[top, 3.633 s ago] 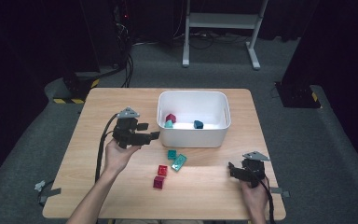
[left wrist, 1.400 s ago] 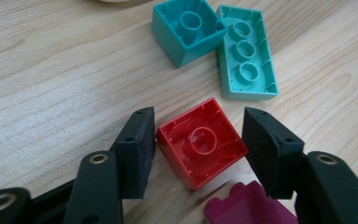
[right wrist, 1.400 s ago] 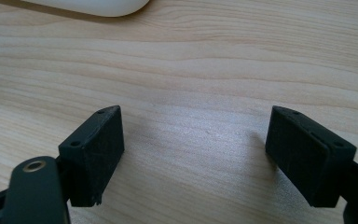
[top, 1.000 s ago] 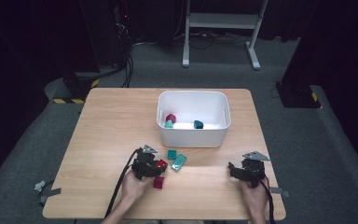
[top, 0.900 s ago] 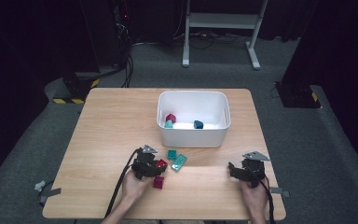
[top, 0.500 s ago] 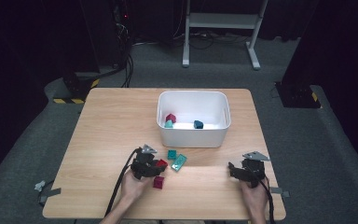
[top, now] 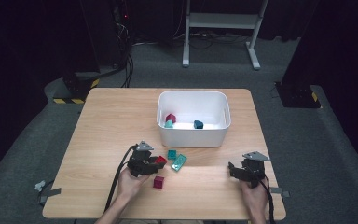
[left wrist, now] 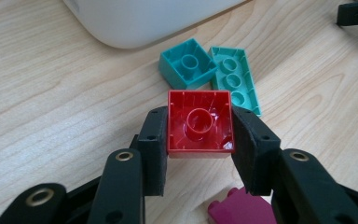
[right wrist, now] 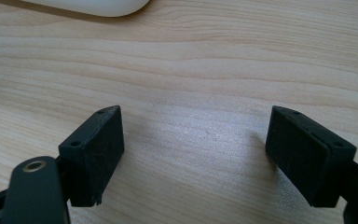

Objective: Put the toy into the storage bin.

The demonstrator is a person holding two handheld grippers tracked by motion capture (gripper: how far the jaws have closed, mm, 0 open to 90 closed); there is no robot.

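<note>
My left gripper (left wrist: 199, 135) is shut on a red brick (left wrist: 199, 122), hollow side facing the camera, both pads pressed on its sides. In the high view the left gripper (top: 157, 162) sits low over the table with the red brick (top: 161, 160) at its tip. Just beyond lie a small teal brick (left wrist: 187, 62) and a longer teal brick (left wrist: 233, 77), both upside down. A magenta brick (top: 158, 182) rests near my left hand. My right gripper (right wrist: 209, 154) stands open over bare wood, seen at the front right as the right gripper (top: 235, 169).
A white bin (top: 192, 137) stands at the back middle of the table (top: 102, 121), holding a dark red, a teal and a dark blue brick. Its rounded corner (left wrist: 135, 28) shows close ahead of the left gripper. A stand's legs are on the floor behind.
The left hand came down from beside the bin to the loose bricks and its jaws closed on the red brick. The right hand has not moved.
</note>
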